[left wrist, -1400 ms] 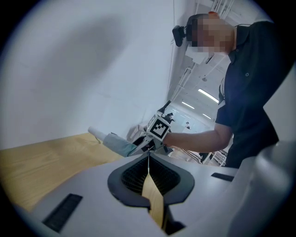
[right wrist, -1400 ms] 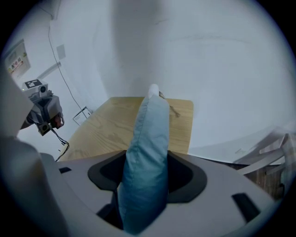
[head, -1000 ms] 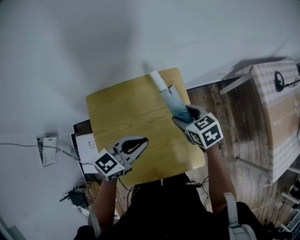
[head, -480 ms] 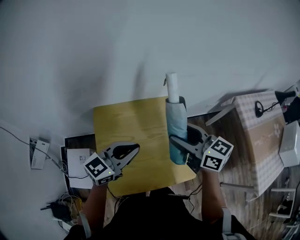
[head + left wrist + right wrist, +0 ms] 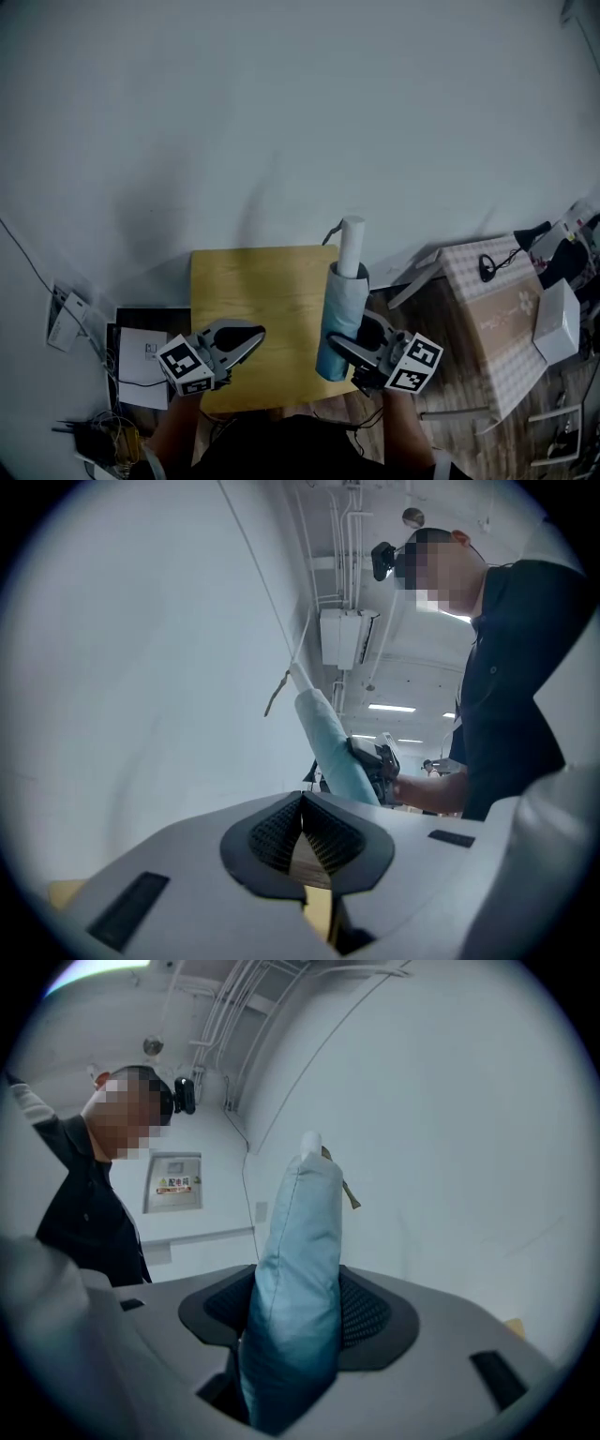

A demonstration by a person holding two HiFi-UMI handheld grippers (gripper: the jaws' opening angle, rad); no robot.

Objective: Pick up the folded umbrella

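Note:
The folded umbrella [image 5: 342,305] is light blue with a white handle and a short wrist cord at its top. It stands upright, lifted off the yellow wooden table [image 5: 262,291], and my right gripper [image 5: 349,349] is shut on its lower part. In the right gripper view the umbrella [image 5: 295,1269] fills the gap between the dark ribbed pads. My left gripper [image 5: 251,335] hovers over the table's near left side, its pads [image 5: 323,841] pressed together with nothing between them. From the left gripper view the umbrella [image 5: 328,747] shows tilted in the other hand.
A white wall rises right behind the table. To the right stands a checked-cloth table [image 5: 506,319] with a white box [image 5: 556,322] and cables. Papers [image 5: 145,361], a power strip [image 5: 61,314] and wires lie on the floor at the left.
My right gripper has risen with the umbrella, which swung from lying across the table's far right corner to standing upright. The left gripper rose too and shifted a little left.

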